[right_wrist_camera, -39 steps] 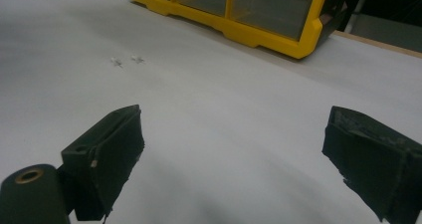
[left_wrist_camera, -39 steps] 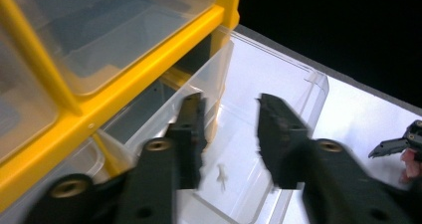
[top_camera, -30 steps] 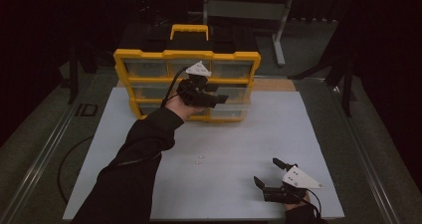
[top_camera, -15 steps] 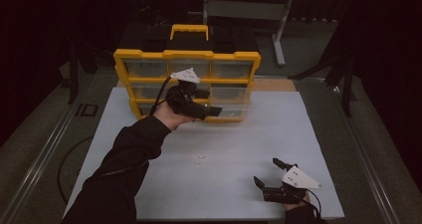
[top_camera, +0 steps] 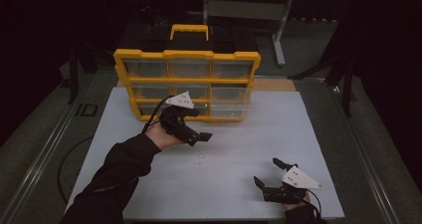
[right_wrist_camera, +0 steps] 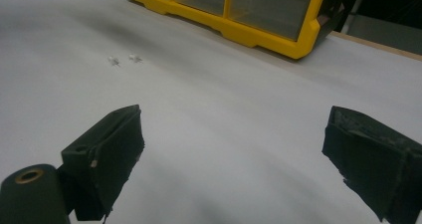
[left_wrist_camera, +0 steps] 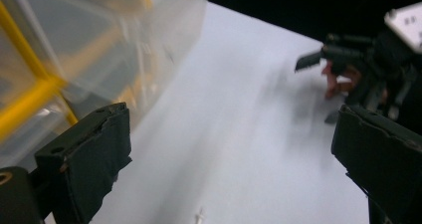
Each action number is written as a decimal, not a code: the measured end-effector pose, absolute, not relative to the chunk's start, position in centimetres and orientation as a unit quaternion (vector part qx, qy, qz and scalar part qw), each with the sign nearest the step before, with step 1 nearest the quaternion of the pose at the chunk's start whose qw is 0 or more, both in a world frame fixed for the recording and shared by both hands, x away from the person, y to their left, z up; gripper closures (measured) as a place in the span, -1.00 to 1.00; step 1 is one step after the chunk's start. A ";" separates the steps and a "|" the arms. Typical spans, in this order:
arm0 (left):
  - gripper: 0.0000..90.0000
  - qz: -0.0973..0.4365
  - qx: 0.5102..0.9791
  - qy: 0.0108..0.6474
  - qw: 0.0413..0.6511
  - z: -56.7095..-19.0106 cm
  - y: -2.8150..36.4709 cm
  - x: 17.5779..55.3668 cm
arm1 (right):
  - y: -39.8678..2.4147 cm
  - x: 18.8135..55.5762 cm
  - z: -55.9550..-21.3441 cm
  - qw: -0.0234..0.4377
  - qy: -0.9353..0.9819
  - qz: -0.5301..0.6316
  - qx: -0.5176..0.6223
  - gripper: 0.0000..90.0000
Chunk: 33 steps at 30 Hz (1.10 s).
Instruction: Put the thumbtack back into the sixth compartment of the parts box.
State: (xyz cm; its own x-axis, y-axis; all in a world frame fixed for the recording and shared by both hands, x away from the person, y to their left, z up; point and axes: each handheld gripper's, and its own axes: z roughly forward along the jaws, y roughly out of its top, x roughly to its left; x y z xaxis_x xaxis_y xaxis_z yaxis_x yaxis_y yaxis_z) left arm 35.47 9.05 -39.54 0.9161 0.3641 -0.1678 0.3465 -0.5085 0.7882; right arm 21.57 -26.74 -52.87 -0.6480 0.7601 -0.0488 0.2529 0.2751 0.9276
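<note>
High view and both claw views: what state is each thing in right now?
Organizer: upright at the board's far edge, handle up, one lower drawer pulled out.
Left claw: jaws just opened wide, nothing between them, over the board.
Right claw: open, empty, low at the near edge.
Two small white parts: loose on the board, side by side.

organizer case (top_camera: 186, 79): yellow frame, clear drawers | table (top_camera: 298, 134): white | tools: black
</note>
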 end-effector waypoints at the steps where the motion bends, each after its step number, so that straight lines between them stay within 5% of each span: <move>1: -0.93 0.012 0.870 0.206 0.449 -40.0 9.1 35.3 | -26.7 21.6 -52.9 0.254 0.757 0.501 0.334 -0.80; 19: -0.90 -0.008 0.876 0.210 0.435 -47.2 10.1 34.6 | -26.7 21.6 -52.9 0.255 0.758 0.499 0.333 -0.80; 33: -0.36 -0.012 0.889 0.226 0.399 -51.1 10.2 35.4 | -26.6 21.6 -53.0 0.253 0.760 0.498 0.332 -0.80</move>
